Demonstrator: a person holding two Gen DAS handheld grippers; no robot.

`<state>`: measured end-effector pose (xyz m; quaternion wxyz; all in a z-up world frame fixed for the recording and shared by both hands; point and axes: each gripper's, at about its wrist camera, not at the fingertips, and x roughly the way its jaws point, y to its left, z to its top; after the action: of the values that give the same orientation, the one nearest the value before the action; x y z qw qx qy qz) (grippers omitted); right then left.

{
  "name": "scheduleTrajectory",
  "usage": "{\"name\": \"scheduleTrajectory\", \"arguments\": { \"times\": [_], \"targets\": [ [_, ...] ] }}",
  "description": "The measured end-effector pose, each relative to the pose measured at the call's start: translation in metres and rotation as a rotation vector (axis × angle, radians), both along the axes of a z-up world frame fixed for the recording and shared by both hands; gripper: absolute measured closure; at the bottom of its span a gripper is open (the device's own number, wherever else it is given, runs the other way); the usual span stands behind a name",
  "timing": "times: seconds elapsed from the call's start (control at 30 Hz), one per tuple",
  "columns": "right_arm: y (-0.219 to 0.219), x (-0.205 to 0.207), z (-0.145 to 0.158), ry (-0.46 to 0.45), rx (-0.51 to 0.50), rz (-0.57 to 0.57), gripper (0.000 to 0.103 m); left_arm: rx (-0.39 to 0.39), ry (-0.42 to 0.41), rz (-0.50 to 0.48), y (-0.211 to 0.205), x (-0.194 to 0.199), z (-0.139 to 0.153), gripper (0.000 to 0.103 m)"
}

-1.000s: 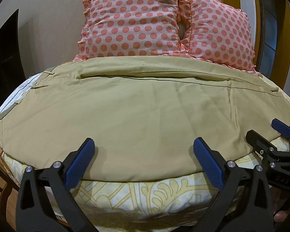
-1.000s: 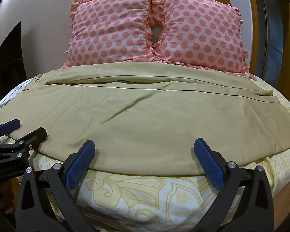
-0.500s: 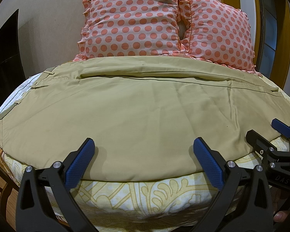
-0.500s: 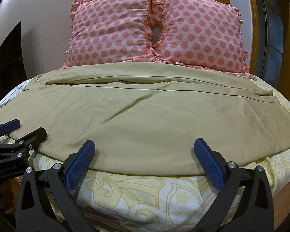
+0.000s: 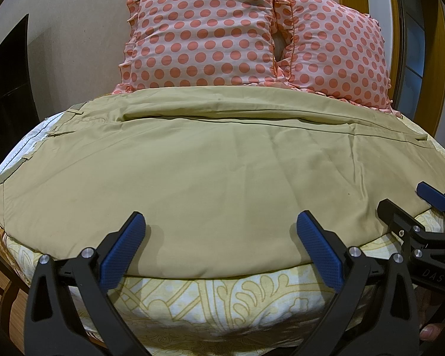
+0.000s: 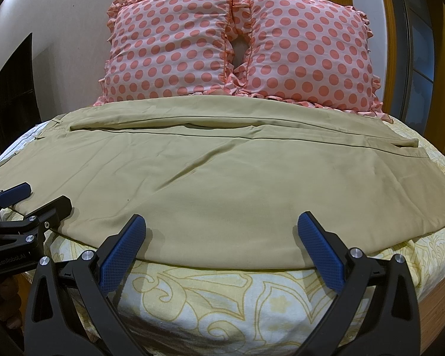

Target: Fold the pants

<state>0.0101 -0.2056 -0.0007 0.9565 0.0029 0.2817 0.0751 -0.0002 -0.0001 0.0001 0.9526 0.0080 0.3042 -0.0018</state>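
On the yellow-patterned bed point(image 6: 222, 296), flat khaki cloth pants point(image 6: 222, 184) lie before 2 polka-dot pillows point(image 6: 237, 47), with left claw point(image 5: 219, 249) and right claw point(image 6: 221, 249) spread apart at the pants' near edge.

A bed point(image 5: 222, 302) in a yellow-patterned sheet carries khaki pants point(image 5: 207, 184) spread flat, with 2 polka-dot pillows point(image 6: 237, 44) at its head.

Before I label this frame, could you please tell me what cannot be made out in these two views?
- Khaki pants: waistband end runs past the left edge of the left wrist view.
- Pillows: lower edges are hidden behind the pants in both views.
- Right gripper: its body is cut off by the right edge of the left wrist view.
- Left gripper: similarly cut off by the left edge of the right wrist view.
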Motion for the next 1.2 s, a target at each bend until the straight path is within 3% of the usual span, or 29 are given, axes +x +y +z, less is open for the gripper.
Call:
{"name": "scheduleTrajectory", "arguments": {
  "times": [1.2],
  "targets": [
    [0.0,-0.0016,-0.0036,-0.006,0.001,0.0,0.001,0.001,-0.002,0.0,0.0,-0.0001,0.0,0.002]
  ]
}}
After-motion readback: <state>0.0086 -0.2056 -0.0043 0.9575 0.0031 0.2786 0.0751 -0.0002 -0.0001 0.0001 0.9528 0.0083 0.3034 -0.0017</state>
